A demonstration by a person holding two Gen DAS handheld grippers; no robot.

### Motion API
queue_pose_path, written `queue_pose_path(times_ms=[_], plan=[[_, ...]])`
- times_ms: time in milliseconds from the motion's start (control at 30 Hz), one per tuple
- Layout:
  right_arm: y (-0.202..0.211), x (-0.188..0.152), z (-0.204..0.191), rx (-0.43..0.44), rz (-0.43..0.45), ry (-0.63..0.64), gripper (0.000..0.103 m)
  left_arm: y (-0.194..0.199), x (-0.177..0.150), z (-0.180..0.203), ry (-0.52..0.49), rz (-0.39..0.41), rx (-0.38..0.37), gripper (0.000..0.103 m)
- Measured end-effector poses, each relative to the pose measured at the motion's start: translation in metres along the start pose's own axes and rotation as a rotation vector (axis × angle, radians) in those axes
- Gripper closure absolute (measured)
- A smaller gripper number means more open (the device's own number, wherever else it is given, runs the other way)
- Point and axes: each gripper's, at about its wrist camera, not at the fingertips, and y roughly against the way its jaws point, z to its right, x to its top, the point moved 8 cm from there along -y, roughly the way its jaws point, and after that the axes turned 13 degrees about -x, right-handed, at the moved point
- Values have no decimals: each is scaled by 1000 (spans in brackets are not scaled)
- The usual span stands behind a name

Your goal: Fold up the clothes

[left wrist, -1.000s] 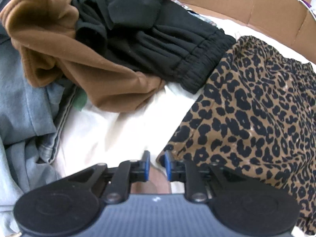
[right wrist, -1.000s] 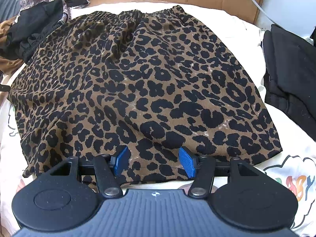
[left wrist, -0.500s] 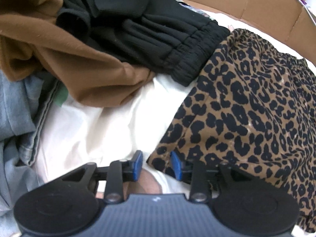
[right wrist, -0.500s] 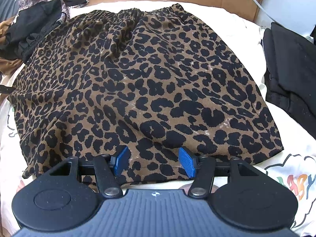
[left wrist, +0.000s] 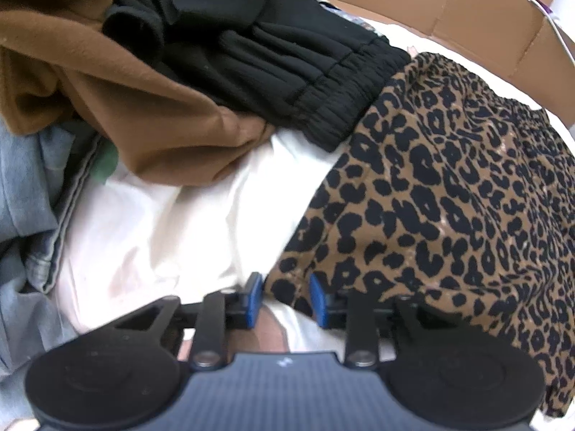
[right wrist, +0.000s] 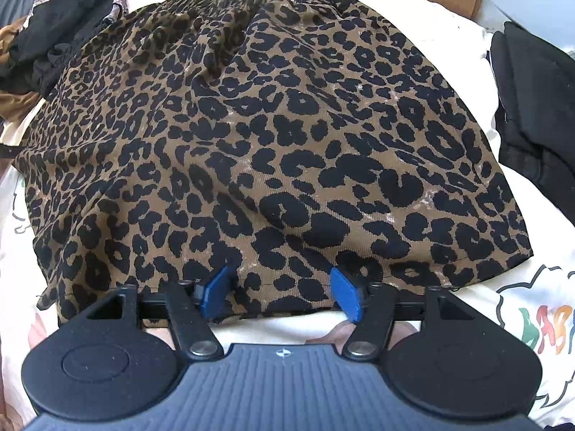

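Observation:
A leopard-print skirt [right wrist: 273, 143] lies spread flat on a white printed sheet [right wrist: 539, 287], waistband at the far end. My right gripper [right wrist: 280, 292] is open at the middle of the near hem, blue pads on either side of the fabric edge. In the left wrist view the skirt [left wrist: 449, 197] fills the right half. My left gripper [left wrist: 286, 300] is open with the skirt's near left corner lying between its blue pads.
A heap of clothes lies left of the skirt: a black elastic-waist garment [left wrist: 287, 72], a brown garment [left wrist: 125, 107] and blue denim [left wrist: 25, 197]. Another black garment [right wrist: 535, 107] lies to the right. Cardboard walls [left wrist: 467, 10] ring the far side.
My left gripper went from shut to open and slid forward onto the skirt's corner. The right gripper and the skirt have barely moved.

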Motion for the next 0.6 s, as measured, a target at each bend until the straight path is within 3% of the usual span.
queue_pose_path(times_ms=[67, 267, 333, 600], plan=[[-1, 0, 2, -2, -1, -8, 19, 1, -1, 2, -17, -1, 0, 78], [-5, -2, 1, -4, -17, -8, 9, 8, -5, -3, 10, 10, -29, 86], [-7, -3, 0, -6, -19, -1, 8, 10, -4, -1, 12, 16, -40, 93], [-10, -6, 0, -14, -29, 14, 4, 16, 8, 1, 64, 56, -109, 94]])
